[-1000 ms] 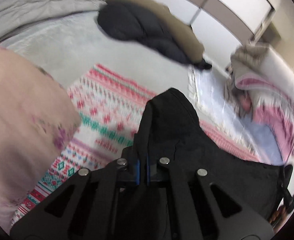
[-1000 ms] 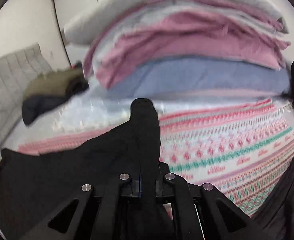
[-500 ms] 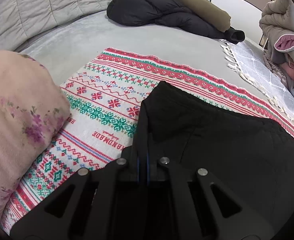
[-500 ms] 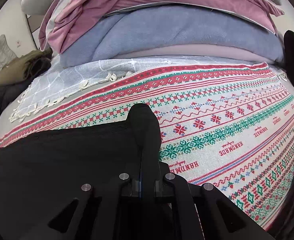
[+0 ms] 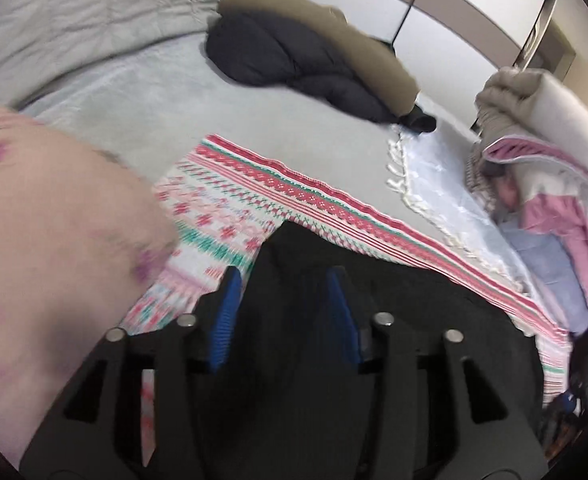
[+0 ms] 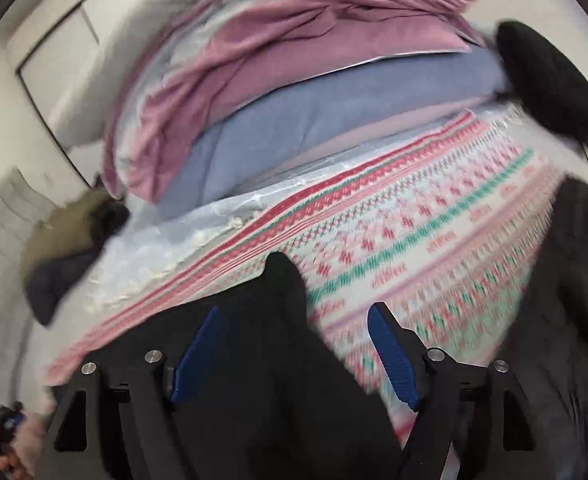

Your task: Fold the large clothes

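A black quilted garment (image 5: pixel 406 320) lies on a patterned red, green and white blanket (image 5: pixel 253 184) on the bed. My left gripper (image 5: pixel 283 280) is open, its blue pads (image 5: pixel 225 312) standing either side of the garment's corner. In the right wrist view the garment (image 6: pixel 253 344) lies on the same blanket (image 6: pixel 414 240). My right gripper (image 6: pixel 294 316) is open, its blue pads (image 6: pixel 394 356) spread around another corner of the garment. Neither gripper holds the cloth.
A pink floral pillow (image 5: pixel 53 248) sits at the left. A dark and olive jacket (image 5: pixel 314 52) lies at the far side of the grey bed. A stack of pink, blue and grey bedding (image 6: pixel 314 80) rises behind the blanket. More black cloth (image 6: pixel 574 280) is at the right.
Both grippers were shut on corners of the black garment and have opened, letting it go onto the blanket. Both views are shifting and blurred.
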{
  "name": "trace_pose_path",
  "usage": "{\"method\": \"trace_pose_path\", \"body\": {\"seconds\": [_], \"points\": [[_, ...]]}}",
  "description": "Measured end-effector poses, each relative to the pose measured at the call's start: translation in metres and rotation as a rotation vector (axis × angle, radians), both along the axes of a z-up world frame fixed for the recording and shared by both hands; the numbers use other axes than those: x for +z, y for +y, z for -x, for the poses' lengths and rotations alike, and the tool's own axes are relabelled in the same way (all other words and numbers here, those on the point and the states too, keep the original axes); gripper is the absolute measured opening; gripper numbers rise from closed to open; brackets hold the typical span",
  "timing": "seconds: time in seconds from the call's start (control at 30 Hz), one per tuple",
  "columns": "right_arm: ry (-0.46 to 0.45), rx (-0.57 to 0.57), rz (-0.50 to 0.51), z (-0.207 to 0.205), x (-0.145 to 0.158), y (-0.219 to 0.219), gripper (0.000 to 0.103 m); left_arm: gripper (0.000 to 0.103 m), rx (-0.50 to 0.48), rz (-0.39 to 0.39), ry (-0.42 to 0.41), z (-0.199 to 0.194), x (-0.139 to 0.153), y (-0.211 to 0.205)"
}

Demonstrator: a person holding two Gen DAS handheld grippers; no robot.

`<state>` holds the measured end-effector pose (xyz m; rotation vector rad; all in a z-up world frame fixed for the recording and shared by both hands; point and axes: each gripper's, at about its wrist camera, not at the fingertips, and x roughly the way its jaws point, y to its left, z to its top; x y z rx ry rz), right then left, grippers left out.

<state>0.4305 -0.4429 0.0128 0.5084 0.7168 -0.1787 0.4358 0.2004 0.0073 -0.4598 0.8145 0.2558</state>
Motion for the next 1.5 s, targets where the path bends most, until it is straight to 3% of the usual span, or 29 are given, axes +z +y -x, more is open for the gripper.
{"method": "trace_pose_path", "body": {"seconds": [0.1,0.17,0.27,0.37,0.43,0.53,0.57,0.63,0.73,0.8,0.87,0.93,1.07,1.13,1.27,1.3,1.4,1.43,1.5], "points": [[0.004,0.032,-0.226,0.064,0.001,0.003,0.077,0.048,-0.055,0.016,0.011,0.055,0.01,-0.019],[0.049,0.033,-0.326,0.101,-0.008,0.01,0.077,0.048,-0.1,0.056,0.03,0.093,0.006,-0.036],[0.115,0.049,-0.383,0.139,-0.019,0.024,0.077,0.049,-0.164,0.102,0.036,0.142,-0.01,-0.065],[0.149,0.104,-0.409,0.161,-0.036,0.035,0.077,0.049,-0.126,0.081,0.051,0.168,-0.031,-0.074],[0.112,0.069,-0.369,0.171,-0.042,0.026,0.077,0.049,-0.051,0.056,0.063,0.176,-0.046,-0.072],[0.047,0.039,-0.274,0.185,-0.056,0.015,0.077,0.049,-0.023,0.12,0.101,0.168,-0.074,-0.068],[0.059,0.053,-0.27,0.187,-0.063,0.015,0.077,0.049,-0.017,0.109,0.101,0.165,-0.08,-0.069],[0.071,0.052,-0.282,0.19,-0.064,0.013,0.077,0.049,-0.032,0.077,0.114,0.16,-0.082,-0.074],[0.016,0.098,-0.172,0.191,-0.047,0.026,0.077,0.051,-0.039,0.066,0.098,0.162,-0.069,-0.077],[0.051,0.112,-0.145,0.183,-0.054,0.032,0.077,0.051,-0.023,0.066,0.088,0.168,-0.07,-0.072],[0.126,0.082,-0.182,0.174,-0.08,0.027,0.077,0.051,-0.014,0.094,0.111,0.173,-0.083,-0.063],[0.118,0.077,-0.21,0.168,-0.092,0.023,0.077,0.051,-0.016,0.121,0.13,0.169,-0.094,-0.059],[0.165,0.101,-0.013,0.163,-0.09,0.05,0.078,0.051,-0.021,0.023,0.145,0.166,-0.094,-0.074],[0.175,0.101,0.035,0.16,-0.089,0.058,0.079,0.051,-0.025,-0.009,0.157,0.165,-0.092,-0.078],[0.133,0.075,-0.046,0.167,-0.072,0.044,0.079,0.051,-0.007,-0.018,0.113,0.174,-0.071,-0.075],[0.104,0.054,-0.064,0.172,-0.064,0.039,0.079,0.051,0.0,-0.046,0.104,0.177,-0.068,-0.075],[0.059,-0.005,0.005,0.185,-0.047,0.032,0.082,0.051,0.044,-0.206,0.102,0.178,-0.06,-0.073],[0.071,-0.007,0.028,0.185,-0.048,0.029,0.082,0.051,0.047,-0.217,0.12,0.176,-0.063,-0.07],[0.113,0.014,0.007,0.179,-0.061,0.026,0.082,0.051,0.039,-0.16,0.163,0.17,-0.076,-0.061]]}}
